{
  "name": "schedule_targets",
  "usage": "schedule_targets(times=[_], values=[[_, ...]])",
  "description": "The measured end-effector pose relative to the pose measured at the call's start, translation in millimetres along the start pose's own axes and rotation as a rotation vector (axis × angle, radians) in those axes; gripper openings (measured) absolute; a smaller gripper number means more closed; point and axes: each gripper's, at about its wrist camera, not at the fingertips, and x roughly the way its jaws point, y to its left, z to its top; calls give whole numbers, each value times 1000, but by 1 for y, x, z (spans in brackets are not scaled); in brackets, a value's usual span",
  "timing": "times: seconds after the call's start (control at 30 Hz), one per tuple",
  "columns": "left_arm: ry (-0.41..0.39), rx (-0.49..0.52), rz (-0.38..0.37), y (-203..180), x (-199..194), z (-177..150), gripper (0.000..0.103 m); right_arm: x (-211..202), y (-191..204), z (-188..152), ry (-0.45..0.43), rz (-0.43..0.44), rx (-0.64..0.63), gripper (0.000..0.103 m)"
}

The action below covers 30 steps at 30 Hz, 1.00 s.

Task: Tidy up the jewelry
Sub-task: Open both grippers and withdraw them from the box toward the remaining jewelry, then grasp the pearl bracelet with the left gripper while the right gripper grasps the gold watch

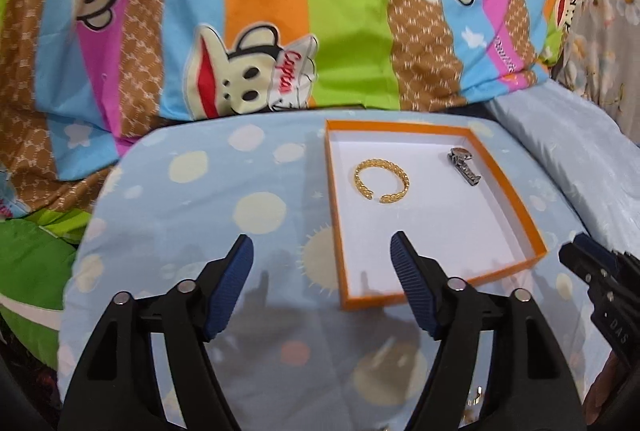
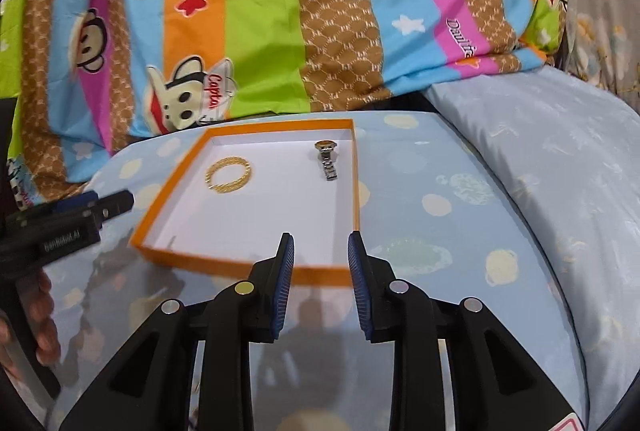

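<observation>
Orange-rimmed shallow box (image 1: 505, 191) with white floor sits on a pale blue dotted cloth surface (image 1: 192, 199), left wrist view. Gold open bangle (image 1: 382, 181) lies flat inside the box, toward its far left part. Silver watch (image 1: 463, 167) lies near the far right corner, close to the right wall, well apart from the bangle. Left tongs (image 1: 322, 243) hang spread wide and released, nothing between the blue ribbed pads (image 1: 232, 287); right pad overlaps the box's near edge in view, left pad over bare cloth. Right tongs (image 1: 580, 255) poke in at the right edge, just beside the box's near right corner; their state can't be told from here. Striped cartoon-monkey blanket (image 1: 280, 11) fills the background behind the surface.

Right wrist view: same orange box (image 2: 156, 219) ahead and left of centre. Gold bangle (image 2: 230, 175) left side of box floor, watch (image 2: 328, 161) close to the right wall, far end. Right tongs (image 2: 321, 245) released, jaws parted with a moderate gap, empty, tips over the box's near rim. Left tongs (image 2: 116, 203) enter from the left, tips just beside the box's left wall. Fingers (image 2: 44, 323) of the person's hand show at the left edge below them. Pale blue pillow (image 2: 560, 159) lies to the right of the surface, monkey blanket (image 2: 260, 11) behind.
</observation>
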Motion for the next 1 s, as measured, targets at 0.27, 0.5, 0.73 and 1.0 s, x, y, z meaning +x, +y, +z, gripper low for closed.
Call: schedule_targets(times=[0.27, 0.5, 0.73, 1.0], values=[[49, 38, 15, 19, -47, -80, 73, -37, 24, -84, 92, 41, -41, 27], [143, 34, -78, 17, -60, -136, 75, -45, 35, -115, 132, 65, -30, 27], [147, 58, -105, 2, -58, -142, 77, -42, 35, -116, 146, 71, -21, 28], [168, 107, -114, -10, -50, -145, 77, -32, 38, -111, 164, 87, -30, 36]])
